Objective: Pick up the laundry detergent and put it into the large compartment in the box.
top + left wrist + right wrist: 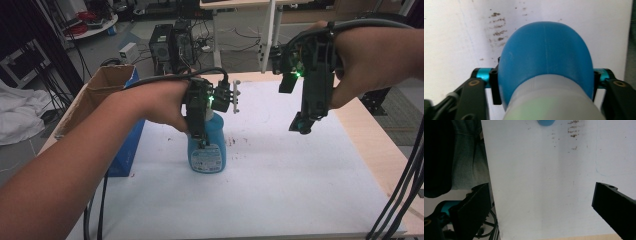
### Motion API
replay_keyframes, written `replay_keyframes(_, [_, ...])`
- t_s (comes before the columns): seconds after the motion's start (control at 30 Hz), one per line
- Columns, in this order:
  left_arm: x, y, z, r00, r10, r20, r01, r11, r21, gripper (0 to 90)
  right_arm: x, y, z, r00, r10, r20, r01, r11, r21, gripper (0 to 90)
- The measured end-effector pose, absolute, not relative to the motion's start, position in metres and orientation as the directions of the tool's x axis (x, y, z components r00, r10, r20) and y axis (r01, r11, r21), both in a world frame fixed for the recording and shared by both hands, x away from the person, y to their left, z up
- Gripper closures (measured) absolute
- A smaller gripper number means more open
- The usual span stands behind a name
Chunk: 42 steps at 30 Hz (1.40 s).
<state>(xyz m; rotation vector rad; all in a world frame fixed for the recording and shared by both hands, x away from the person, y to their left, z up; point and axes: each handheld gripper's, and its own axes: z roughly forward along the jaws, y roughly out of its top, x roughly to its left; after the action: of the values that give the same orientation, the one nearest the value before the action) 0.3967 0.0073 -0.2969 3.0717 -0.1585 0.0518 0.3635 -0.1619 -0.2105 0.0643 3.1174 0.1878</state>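
The left gripper (544,82) clamps the blue plastic spray bottle (544,62) between its jaws, the bottle's base hidden. The right gripper (541,202) gapes wide and empty above the white tabletop (536,182), the bottle well beyond, its top cropped.

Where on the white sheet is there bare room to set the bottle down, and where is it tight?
Free: the near half of the white sheet, and its right part beneath the raised right gripper. Crowded: the left edge, where the blue bottle in the left gripper stands near the cardboard box.
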Motion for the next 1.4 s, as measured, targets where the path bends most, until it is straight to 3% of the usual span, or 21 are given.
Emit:
replay_keyframes(0.53, [0.393,0.007,-0.290,0.995,-0.090,0.041,-0.091,-0.996,0.026,38.9,0.365,-0.162,-0.214,-0.999,0.040,-0.010,0.039,0.993,0.114,1.7])
replay_keyframes(0.9, [0.384,0.027,-0.247,0.999,-0.033,0.036,-0.035,-0.998,0.057,39.0,0.363,-0.159,-0.213,-0.999,0.036,-0.012,0.034,0.992,0.120,1.7])
replay_keyframes(1.4, [0.382,0.066,-0.184,0.994,0.099,0.034,0.098,-0.995,0.033,39.0,0.362,-0.150,-0.215,-1.000,0.017,-0.018,0.015,0.993,0.119,1.7])
